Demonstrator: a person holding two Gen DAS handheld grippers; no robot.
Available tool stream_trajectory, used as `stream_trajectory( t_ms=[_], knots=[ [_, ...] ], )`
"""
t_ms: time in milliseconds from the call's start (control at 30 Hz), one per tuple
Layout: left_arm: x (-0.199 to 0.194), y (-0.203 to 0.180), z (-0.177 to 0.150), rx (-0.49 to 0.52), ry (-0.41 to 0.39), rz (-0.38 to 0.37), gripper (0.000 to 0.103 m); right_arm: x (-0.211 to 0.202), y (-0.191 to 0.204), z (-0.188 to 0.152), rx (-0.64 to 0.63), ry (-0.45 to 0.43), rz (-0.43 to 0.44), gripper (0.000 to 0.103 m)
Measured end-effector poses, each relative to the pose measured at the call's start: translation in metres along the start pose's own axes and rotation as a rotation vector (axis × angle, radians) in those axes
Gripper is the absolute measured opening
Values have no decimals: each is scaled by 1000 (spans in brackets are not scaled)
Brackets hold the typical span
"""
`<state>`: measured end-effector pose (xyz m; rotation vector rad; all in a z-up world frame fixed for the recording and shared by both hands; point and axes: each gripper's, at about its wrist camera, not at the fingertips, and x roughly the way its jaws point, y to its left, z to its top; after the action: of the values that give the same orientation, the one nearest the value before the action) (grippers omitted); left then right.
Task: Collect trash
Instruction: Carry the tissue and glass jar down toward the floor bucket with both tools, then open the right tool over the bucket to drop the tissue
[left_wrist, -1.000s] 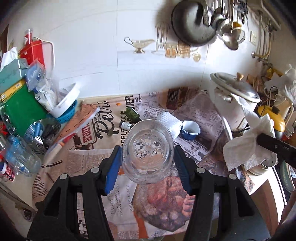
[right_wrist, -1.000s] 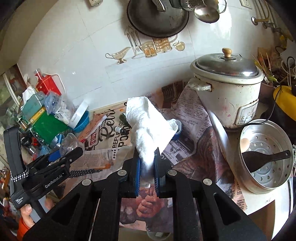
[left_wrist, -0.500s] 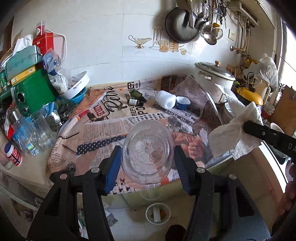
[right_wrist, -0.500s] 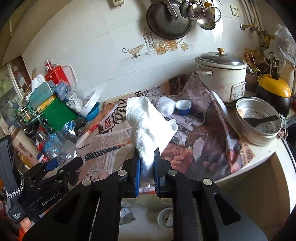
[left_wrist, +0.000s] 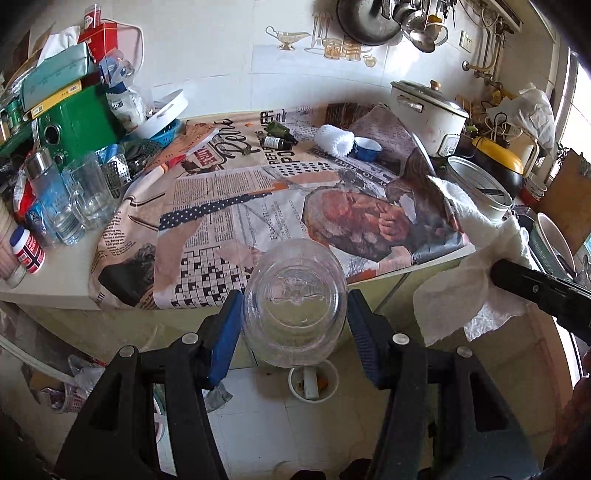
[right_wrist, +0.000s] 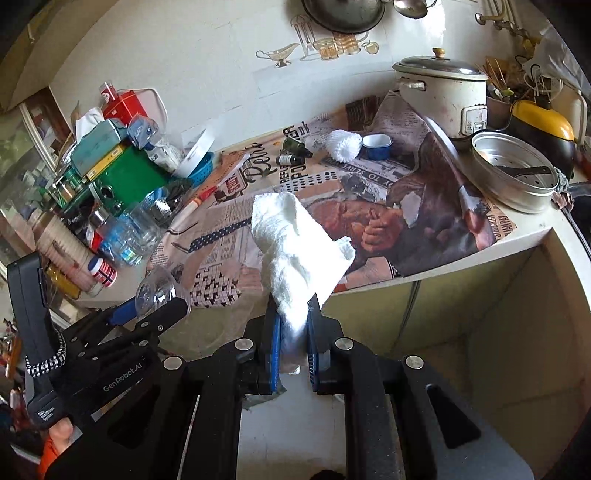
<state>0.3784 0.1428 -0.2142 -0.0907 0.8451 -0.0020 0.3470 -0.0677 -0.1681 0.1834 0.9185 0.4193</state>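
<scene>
A clear plastic bottle (left_wrist: 295, 302) sits low in the centre of the left wrist frame, clamped bottom-forward by the left gripper (left_wrist: 293, 332). A crumpled white paper towel (right_wrist: 299, 251) stands mid-frame in the right wrist view, pinched by the right gripper (right_wrist: 293, 345) — both off the front edge of the newspaper-covered counter (left_wrist: 236, 206), above the floor.

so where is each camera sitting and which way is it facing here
Left wrist: sits on the left gripper, looking down past the clear plastic cup it holds at counter edge and floor; the right gripper's tip shows at right.
Right wrist: sits on the right gripper, facing the counter over its paper towel; left gripper and a hand show.
Shared: newspaper, rice cooker.
</scene>
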Motion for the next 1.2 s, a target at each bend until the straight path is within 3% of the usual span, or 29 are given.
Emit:
stream_trajectory(
  t_ms=[333,600,967,1200],
  knots=[
    [85,-24,-66,-93,126,24,56,73,-61,-59,4,209,5,11],
    [183,-33,-145,-173,226,37,56,167,-119,-140,22,409,-32,11],
    [293,-15,-240,-216,317,94,56,316,-162,-208,-4,500,-48,12],
    [331,1,-268,-228,339,126,56,388,-159,-228,-33,522,-6,15]
  ],
)
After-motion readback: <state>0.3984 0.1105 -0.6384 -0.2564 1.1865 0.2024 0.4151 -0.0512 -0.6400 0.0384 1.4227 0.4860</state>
